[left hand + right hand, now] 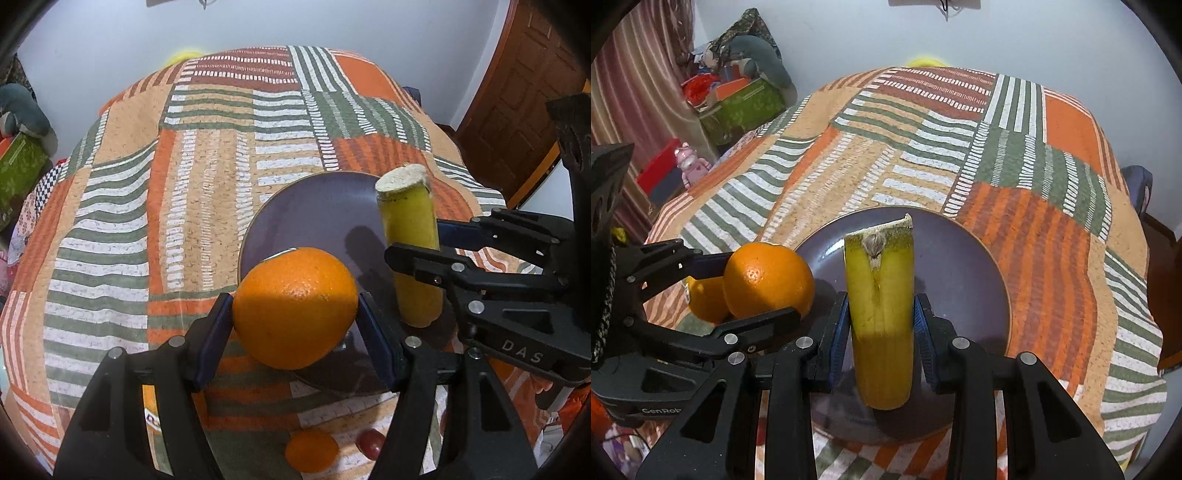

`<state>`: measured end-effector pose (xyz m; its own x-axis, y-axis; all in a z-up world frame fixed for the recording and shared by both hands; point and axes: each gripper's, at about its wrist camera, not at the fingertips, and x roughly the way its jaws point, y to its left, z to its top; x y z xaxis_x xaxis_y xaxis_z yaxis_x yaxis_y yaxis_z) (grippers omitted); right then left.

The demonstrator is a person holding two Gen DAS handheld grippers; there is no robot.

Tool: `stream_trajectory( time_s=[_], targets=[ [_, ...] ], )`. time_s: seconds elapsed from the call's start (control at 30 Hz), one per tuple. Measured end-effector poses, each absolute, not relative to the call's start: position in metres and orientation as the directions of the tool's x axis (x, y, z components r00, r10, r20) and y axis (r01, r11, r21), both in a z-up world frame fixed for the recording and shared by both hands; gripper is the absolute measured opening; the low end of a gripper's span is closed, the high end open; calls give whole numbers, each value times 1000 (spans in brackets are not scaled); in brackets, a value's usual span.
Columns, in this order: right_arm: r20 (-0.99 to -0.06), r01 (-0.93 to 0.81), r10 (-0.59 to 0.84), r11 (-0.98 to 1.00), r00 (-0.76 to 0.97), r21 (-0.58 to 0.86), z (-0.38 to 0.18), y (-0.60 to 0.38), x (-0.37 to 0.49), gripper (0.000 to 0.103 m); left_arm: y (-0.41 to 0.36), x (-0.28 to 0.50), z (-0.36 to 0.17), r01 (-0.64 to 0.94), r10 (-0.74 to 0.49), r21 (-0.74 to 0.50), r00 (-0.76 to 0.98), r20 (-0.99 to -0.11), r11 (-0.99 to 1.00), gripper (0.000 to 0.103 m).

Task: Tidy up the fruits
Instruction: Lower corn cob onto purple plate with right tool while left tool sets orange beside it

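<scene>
Fingers of the left gripper [295, 314] pinch an orange [295, 306] and those of the right gripper [881, 332] a banana [881, 314], both held above the purple plate [960, 266]; next, I judge, lower and release them there.

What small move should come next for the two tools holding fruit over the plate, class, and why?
Probably lower both a little further, then release. The left tool grips the round orange above the near rim of the dark purple round plate, and the right tool holds the yellow banana piece over its middle.
</scene>
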<state>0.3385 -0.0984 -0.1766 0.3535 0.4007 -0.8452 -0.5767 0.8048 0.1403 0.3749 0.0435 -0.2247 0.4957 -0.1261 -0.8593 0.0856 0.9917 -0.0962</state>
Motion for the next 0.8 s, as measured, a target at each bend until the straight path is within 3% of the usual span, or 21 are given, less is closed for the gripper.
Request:
stream_trajectory(
  time_s=[0.2, 0.7, 0.8],
  targets=[
    [-855, -571, 389, 809, 344, 139, -182, -92, 349, 31, 51, 385, -233, 87, -185, -162, 453, -872, 983, 67],
    [-883, -564, 363, 813, 297, 145, -196, -77, 366, 31, 35, 383, -226, 133, -110, -52, 486, -867, 990, 67],
    [-886, -551, 360, 821, 293, 151, -196, -79, 367, 32, 38, 381, -220, 123, -110, -55, 507, -855, 991, 71]
  ],
)
